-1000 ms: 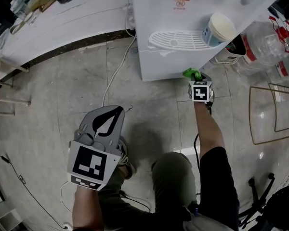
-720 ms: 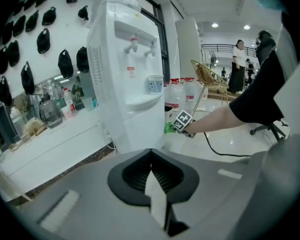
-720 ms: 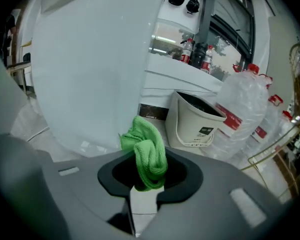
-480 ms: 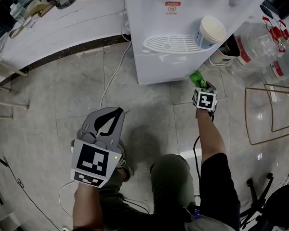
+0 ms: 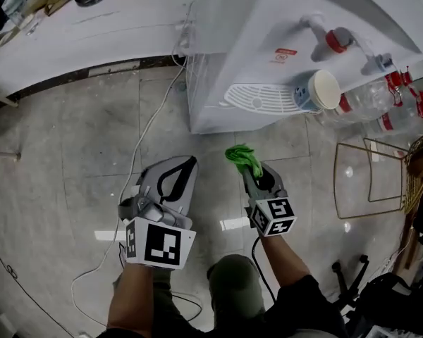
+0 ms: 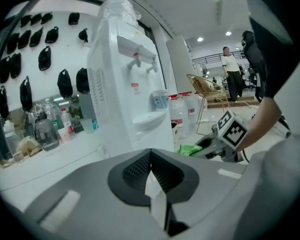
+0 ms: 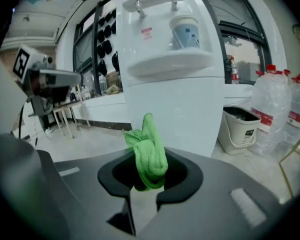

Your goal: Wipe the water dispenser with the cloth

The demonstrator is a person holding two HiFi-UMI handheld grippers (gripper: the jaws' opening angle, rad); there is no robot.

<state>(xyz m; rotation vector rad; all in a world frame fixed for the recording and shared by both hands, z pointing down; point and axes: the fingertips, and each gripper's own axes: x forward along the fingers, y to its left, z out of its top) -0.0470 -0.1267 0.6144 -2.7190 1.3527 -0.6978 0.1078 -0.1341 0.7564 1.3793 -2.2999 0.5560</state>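
The right claw [image 5: 249,169], cloth [image 5: 242,156] between its jaws, before the water dispenser [image 5: 268,41], left claw [image 5: 187,163] alongside at left; a cup [image 5: 319,90] on the dispenser's tray [image 5: 257,97], bottles [image 5: 372,110] to its right.

Ahead of me, mid-frame, bare floor [image 5: 211,150] lies open up to the water dispenser [image 5: 268,41]. A white cable [image 5: 148,136] runs down the left, and a wire frame [image 5: 335,182] stands at right.
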